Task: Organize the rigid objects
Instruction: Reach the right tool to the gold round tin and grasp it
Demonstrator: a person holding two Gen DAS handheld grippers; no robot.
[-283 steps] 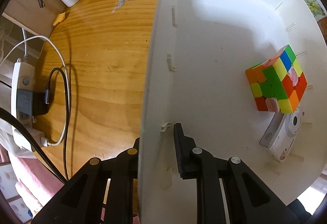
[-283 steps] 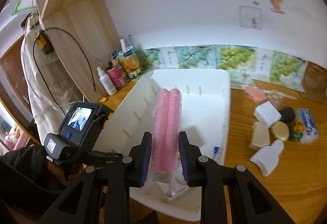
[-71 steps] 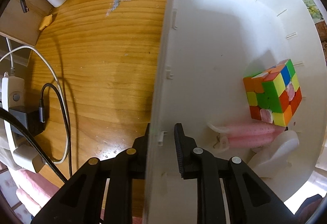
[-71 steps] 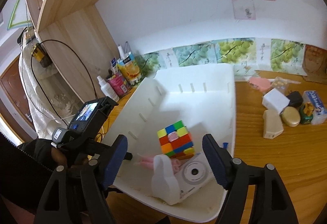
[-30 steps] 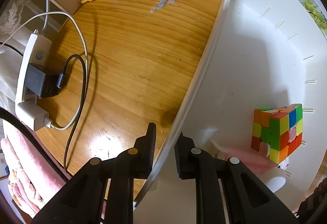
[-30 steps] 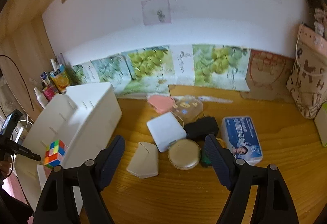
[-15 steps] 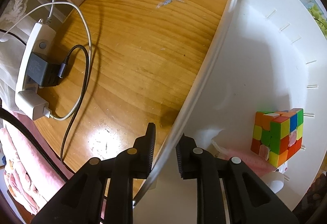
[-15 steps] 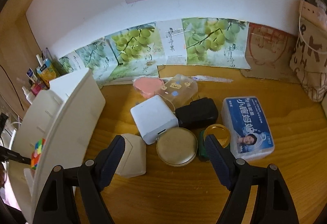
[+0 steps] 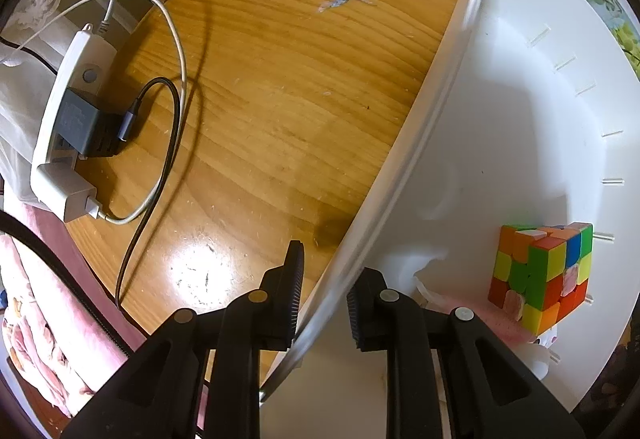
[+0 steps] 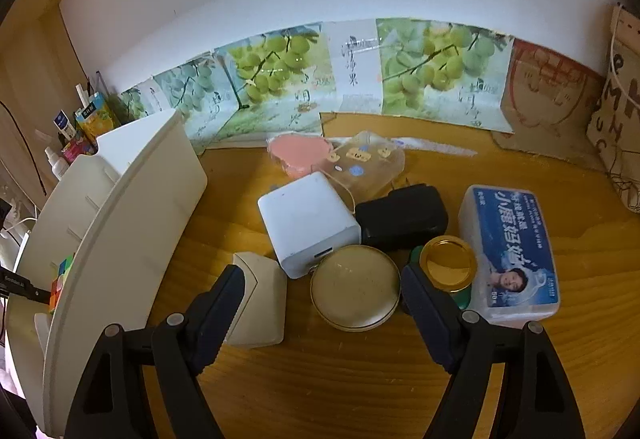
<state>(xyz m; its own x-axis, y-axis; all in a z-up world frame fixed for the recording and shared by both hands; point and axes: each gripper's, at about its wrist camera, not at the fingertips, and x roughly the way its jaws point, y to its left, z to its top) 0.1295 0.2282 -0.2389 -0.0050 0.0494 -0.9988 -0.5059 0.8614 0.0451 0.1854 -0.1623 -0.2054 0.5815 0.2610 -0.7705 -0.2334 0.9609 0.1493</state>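
While the left hand-held gripper (image 9: 322, 293) is pointing down over the near wall of the white bin (image 9: 520, 119), its jaws are straddling that wall with a gap on either side, so the pads are not pressing on it. Inside the bin a multicoloured puzzle cube (image 9: 542, 277) is sitting near the far wall, partly on top of a pink item (image 9: 496, 331) that is mostly hidden. Over the worktop (image 10: 360, 391) the right hand-held gripper (image 10: 322, 313) is standing wide open and empty, its fingers framing a round beige compact (image 10: 356, 287). Just beside that compact are lying a cream wedge-shaped box (image 10: 260, 303), a white charger block (image 10: 308, 221), a black adapter (image 10: 402, 215), a gold lid (image 10: 448, 263) and a blue-labelled packet (image 10: 512, 251).
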